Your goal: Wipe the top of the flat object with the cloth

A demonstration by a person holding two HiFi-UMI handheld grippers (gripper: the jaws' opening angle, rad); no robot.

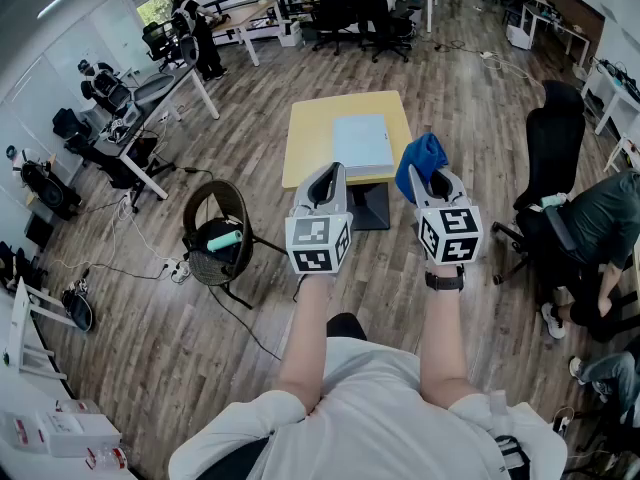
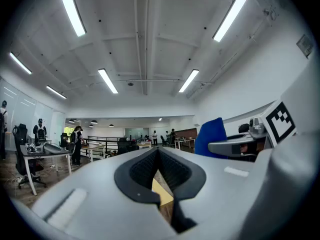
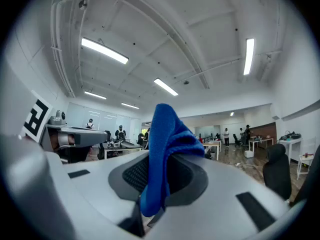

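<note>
The person's white cotton shirt (image 1: 380,418) fills the bottom of the head view, both bare forearms stretched forward. The left tongs (image 1: 327,176) and right tongs (image 1: 432,183) are held side by side on the near side of the square yellow table (image 1: 310,138). The pale grey flat rectangular object (image 1: 362,143) lies on the table's right half, so wiping seems not yet begun.

In the left gripper view, the 2 jaws meet at their tips around nothing; this one looks spare, perhaps for steadying.

In the right gripper view, the jaws pinch the crumpled blue cloth (image 3: 162,154), its bulk free above them, probably as a wiping pad.
</note>
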